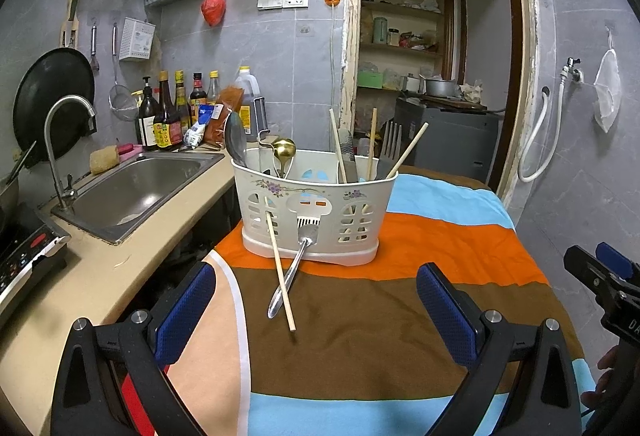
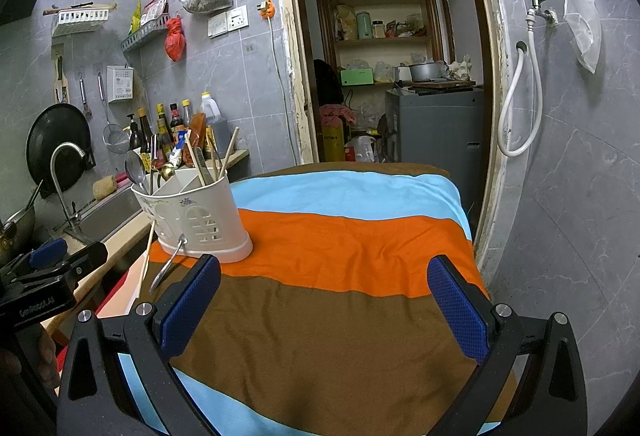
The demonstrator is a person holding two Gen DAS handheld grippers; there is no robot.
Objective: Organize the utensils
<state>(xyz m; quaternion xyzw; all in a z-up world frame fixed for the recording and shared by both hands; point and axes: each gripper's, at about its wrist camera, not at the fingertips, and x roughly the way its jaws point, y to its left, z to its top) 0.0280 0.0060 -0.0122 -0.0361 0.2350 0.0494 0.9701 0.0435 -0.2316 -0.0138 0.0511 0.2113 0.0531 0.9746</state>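
1. Both tongs up front: the left tongs stand wide apart, holding nothing, hovering over the striped cloth with the two stray pieces lying between and ahead of their blue pads. The right tongs are just as wide apart and just as bare, aimed at open cloth to the right of the holder.
2. Biggest thing on the table: that striped cloth, orange, brown and blue bands, running beside the sink.
3. On it stands the white utensil holder, upright on the orange band, at the sink side of the table.
4. Already in it: a steel spoon, a gold spoon and several chopsticks standing up. So I'd call the job well along.
5. Left to do, by my reading: a metal utensil lies on the cloth, its head against the holder's front wall, handle pointing at the left tongs.
6. Smallest item: one loose chopstick lies crossed over that metal handle, top end leaning on the holder. The left tongs look best placed for either.
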